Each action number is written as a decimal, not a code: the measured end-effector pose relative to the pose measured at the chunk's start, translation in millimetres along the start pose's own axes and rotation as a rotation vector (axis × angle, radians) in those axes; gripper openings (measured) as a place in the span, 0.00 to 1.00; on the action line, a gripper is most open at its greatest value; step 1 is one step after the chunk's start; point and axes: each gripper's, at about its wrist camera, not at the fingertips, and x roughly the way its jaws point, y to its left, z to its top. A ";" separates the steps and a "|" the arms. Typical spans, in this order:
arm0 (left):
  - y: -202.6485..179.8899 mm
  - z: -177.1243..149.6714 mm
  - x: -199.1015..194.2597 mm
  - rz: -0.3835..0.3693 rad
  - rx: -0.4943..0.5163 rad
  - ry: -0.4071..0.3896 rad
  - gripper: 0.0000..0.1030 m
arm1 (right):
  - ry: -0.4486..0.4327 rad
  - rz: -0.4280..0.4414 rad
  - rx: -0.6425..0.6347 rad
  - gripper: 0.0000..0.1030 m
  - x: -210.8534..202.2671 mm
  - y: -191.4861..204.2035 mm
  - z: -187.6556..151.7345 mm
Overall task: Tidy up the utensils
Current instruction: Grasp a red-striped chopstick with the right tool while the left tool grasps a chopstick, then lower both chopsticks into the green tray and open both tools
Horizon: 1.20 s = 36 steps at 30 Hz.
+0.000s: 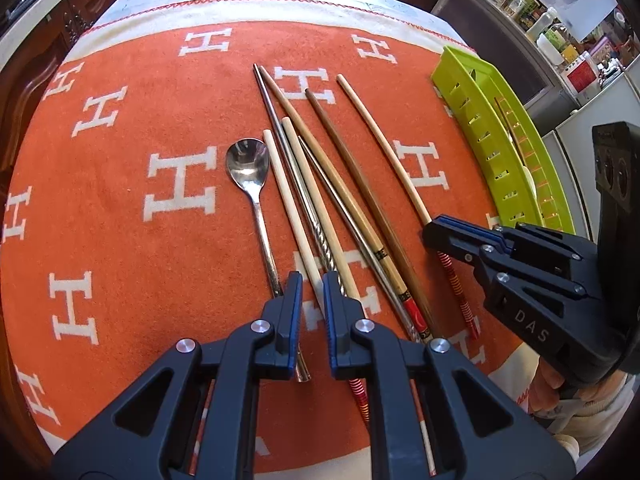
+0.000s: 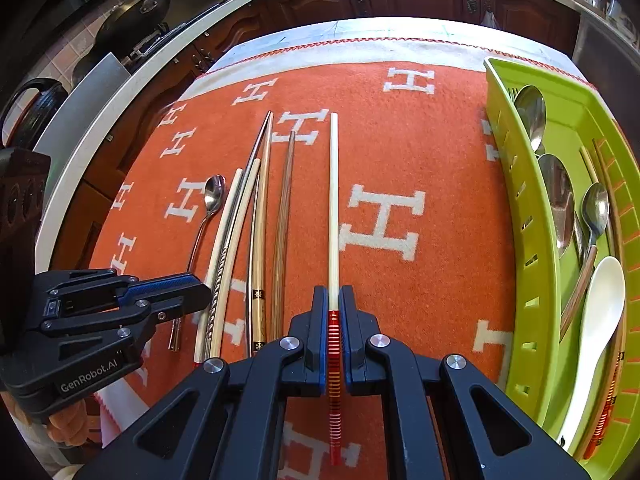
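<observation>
An orange cloth (image 2: 440, 152) patterned with white H letters covers the table, with dark wooden cabinets behind it. At the cloth's right edge sits a lime-green slotted tray (image 2: 532, 248); in it lie several metal spoons (image 2: 560, 204), a white plastic spoon (image 2: 600, 320) and a few chopsticks along its far wall. Left of the tray, well apart from it, a pale chopstick with a red-and-orange banded end (image 2: 333, 208) lies on the cloth, and the right gripper (image 2: 333, 312) is clamped on it just where the banding begins. Further left of the tray lies a fan of loose chopsticks (image 1: 320, 184), pale, brown and metal, and beside them a small metal spoon (image 1: 246, 168). The left gripper (image 1: 312, 296) stands over the near ends of these with its jaws narrow, a pale chopstick showing in the gap; whether the pads press it I cannot tell
</observation>
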 end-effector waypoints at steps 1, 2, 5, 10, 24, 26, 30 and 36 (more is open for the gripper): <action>-1.6 -0.1 1.1 0.012 0.003 0.006 0.08 | -0.001 -0.003 -0.003 0.05 -0.2 0.5 -0.2; -7.7 0.6 2.4 0.043 0.017 0.006 0.08 | -0.002 -0.008 -0.007 0.05 -0.3 1.4 -0.5; -22.9 0.4 6.6 0.121 0.065 0.007 0.08 | -0.005 -0.025 -0.019 0.05 -0.9 4.5 -1.4; -32.7 1.6 9.8 0.177 0.075 0.005 0.08 | -0.016 -0.016 0.000 0.05 -1.2 4.4 -3.5; -28.2 -2.6 -45.7 0.042 -0.055 -0.056 0.03 | -0.096 0.043 0.090 0.05 -51.4 -8.3 -11.8; -34.6 -2.9 -57.8 0.009 -0.055 -0.065 0.03 | -0.119 0.047 0.099 0.05 -64.9 -9.9 -13.5; -54.2 1.0 -77.1 -0.042 -0.037 -0.085 0.03 | -0.160 0.043 0.119 0.05 -97.2 -18.6 -21.1; -109.5 17.5 -99.2 -0.102 0.021 -0.121 0.03 | -0.225 -0.017 0.155 0.05 -151.3 -53.6 -28.5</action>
